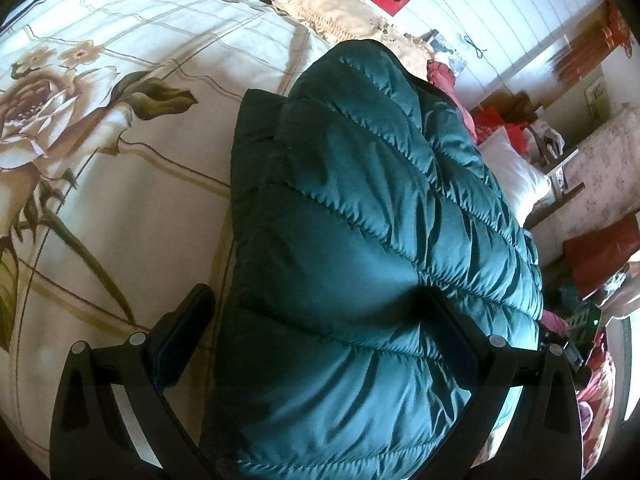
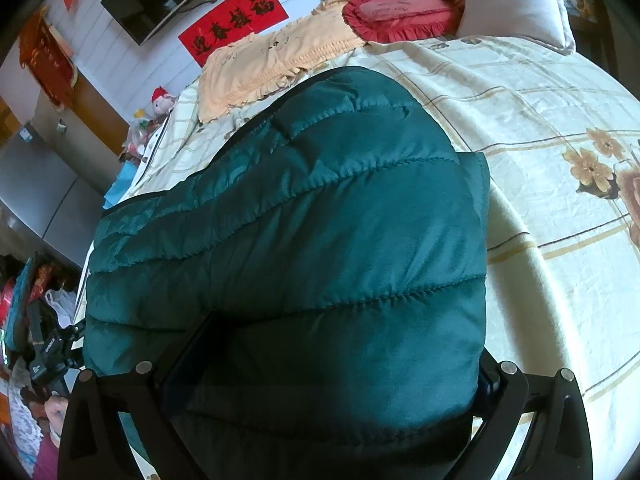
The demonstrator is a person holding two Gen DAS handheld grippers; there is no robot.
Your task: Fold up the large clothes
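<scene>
A dark teal quilted puffer jacket [image 1: 372, 216] lies folded in a thick bundle on the floral bedsheet [image 1: 120, 140]; it also fills the right wrist view [image 2: 304, 240]. My left gripper [image 1: 320, 320] stands wide open with the jacket's near end bulging between its fingers; the left finger [image 1: 188, 320] rests over the sheet, the right one is pressed into the fabric. My right gripper [image 2: 332, 356] is also wide open around the jacket's near end, which covers most of its fingers.
The bed carries a peach ruffled cloth [image 2: 260, 60], a red heart-shaped cushion [image 2: 392, 12] and a white pillow [image 2: 516, 0] near the wall. Red banner [image 2: 236, 20] and a TV hang on the wall. Clutter lies beside the bed [image 2: 36, 308].
</scene>
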